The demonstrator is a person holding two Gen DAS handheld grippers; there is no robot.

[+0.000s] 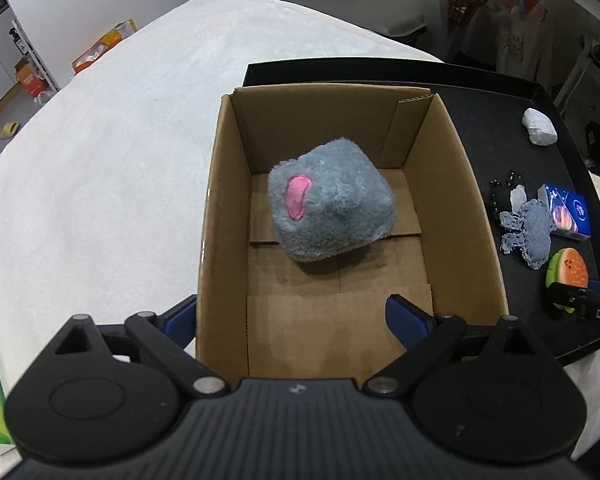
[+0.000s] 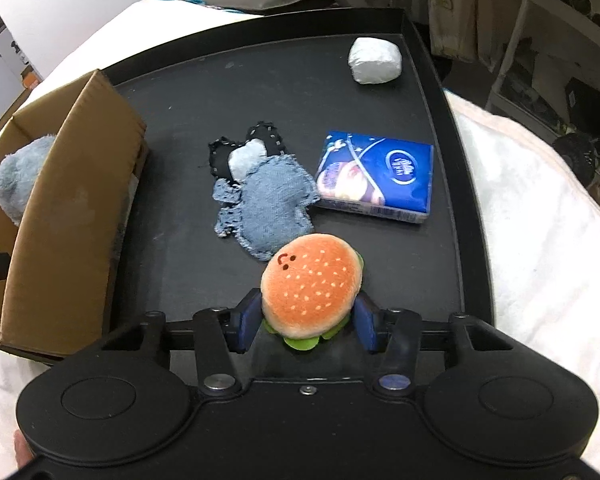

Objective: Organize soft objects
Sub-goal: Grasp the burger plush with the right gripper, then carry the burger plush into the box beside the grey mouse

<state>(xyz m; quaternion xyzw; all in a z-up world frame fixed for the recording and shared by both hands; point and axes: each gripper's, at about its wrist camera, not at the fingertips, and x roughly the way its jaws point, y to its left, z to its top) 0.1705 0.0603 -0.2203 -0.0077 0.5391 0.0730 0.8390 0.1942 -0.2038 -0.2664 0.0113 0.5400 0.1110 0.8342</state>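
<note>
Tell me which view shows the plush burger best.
The right wrist view: the plush burger sits near centre on the black tray, between the right gripper's blue pads, bun face and lettuce edge clear. The left wrist view catches it only small at the right edge.

- The left wrist view looks steeply down from close above into the open cardboard box (image 1: 332, 216), its own fingers at the bottom edge.
- The right wrist view looks steeply down, close over the black tray (image 2: 472, 184) beside the box.
- Both views share the box, the tray and the burger plush (image 2: 311, 287).
</note>
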